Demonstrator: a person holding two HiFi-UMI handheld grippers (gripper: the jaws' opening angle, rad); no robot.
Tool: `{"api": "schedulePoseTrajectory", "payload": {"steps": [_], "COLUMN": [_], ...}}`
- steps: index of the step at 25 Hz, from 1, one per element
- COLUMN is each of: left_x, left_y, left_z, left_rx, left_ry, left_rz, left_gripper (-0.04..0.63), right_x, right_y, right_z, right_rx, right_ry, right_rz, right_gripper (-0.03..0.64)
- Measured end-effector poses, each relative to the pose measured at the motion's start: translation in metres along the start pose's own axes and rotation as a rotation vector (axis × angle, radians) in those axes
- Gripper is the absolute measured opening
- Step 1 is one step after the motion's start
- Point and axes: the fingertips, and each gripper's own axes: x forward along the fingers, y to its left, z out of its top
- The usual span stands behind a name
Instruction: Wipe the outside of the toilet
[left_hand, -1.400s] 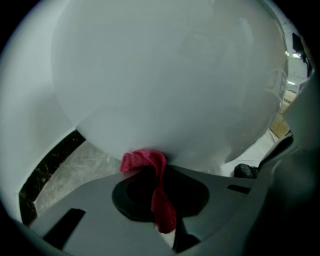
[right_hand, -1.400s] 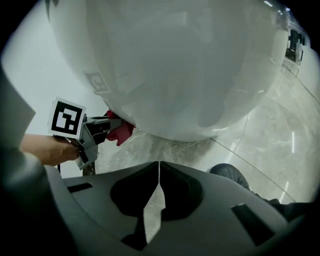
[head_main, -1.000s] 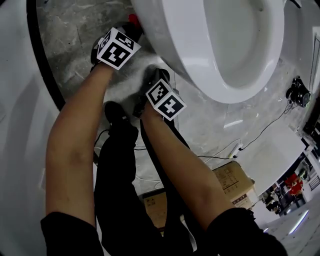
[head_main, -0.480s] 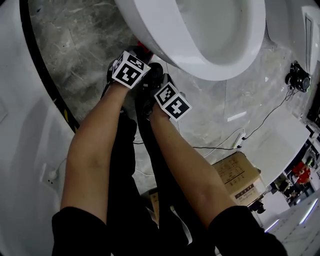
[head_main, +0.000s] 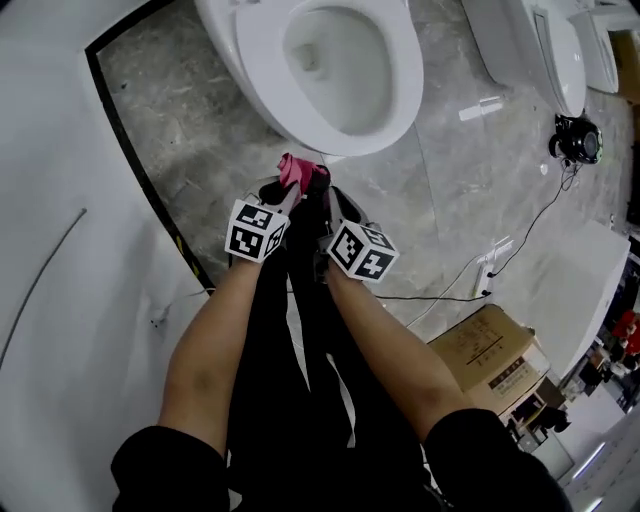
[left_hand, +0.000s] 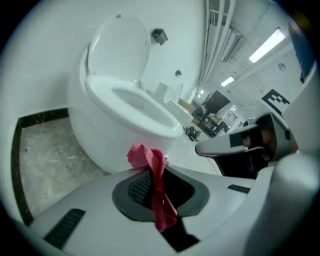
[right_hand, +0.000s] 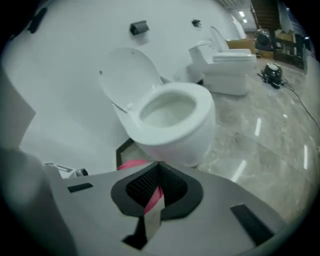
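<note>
Head view, steep down.
- Far left: white wall, then dark-edged grey marble floor (head_main: 170, 140).
- Toilet (head_main: 240, 70) at top centre, lid up, bowl open.
- Left gripper (head_main: 286, 196) just below the bowl's front and apart from it. Its own view shows the jaws clamped on a pink cloth (left_hand: 151, 165). The cloth bunches above the tips and hangs down between the pads, with the toilet's outer wall (left_hand: 100, 135) close behind.
- Right gripper (head_main: 328, 197) just beside the left, marker cubes nearly level. Its own view shows the jaw tips pressed together (right_hand: 158, 168), and a pink strip shows in the slit behind them. Whether that strip is pinched cannot be told.
- Right: cable across the floor, cardboard box (head_main: 493, 362), second toilet (head_main: 560, 50) at top right.
</note>
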Motion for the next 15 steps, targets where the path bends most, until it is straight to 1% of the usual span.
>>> {"api": "schedulePoseTrajectory", "payload": {"steps": [1,4,7,9,11,13,15], "left_x": [-0.026,-0.101,-0.175,-0.223,-0.270,-0.311,-0.343], "left_y": [-0.007,-0.027,-0.061,-0.092,-0.124,-0.159,-0.207], "left_z": [0.021,0.096,0.190,0.254,0.307,0.348,0.371], "left_rx": [-0.006,0.005,0.037,0.086,0.148,0.209,0.261], "left_ry": [-0.043,-0.191,-0.374,-0.496,-0.604,-0.703,-0.780], "left_rz": [0.031,0.132,0.238,0.294,0.327,0.357,0.383], "left_gripper": [0.049,0.049,0.049,0.049,0.051,0.051,0.051], "right_x": [-0.022,-0.091,-0.174,-0.230,-0.279,-0.325,-0.376], "right_y": [0.025,0.102,0.158,0.183,0.202,0.215,0.211], "right_z": [0.022,0.098,0.178,0.221,0.251,0.275,0.291], "right_rx": [-0.047,-0.201,-0.392,-0.502,-0.586,-0.647,-0.678], "right_ry": [-0.029,-0.152,-0.291,-0.375,-0.452,-0.521,-0.572], "right_rz": [0.066,0.257,0.380,0.437,0.479,0.529,0.576], "right_gripper": [0.032,0.034,0.034,0.034,0.032,0.032,0.032]}}
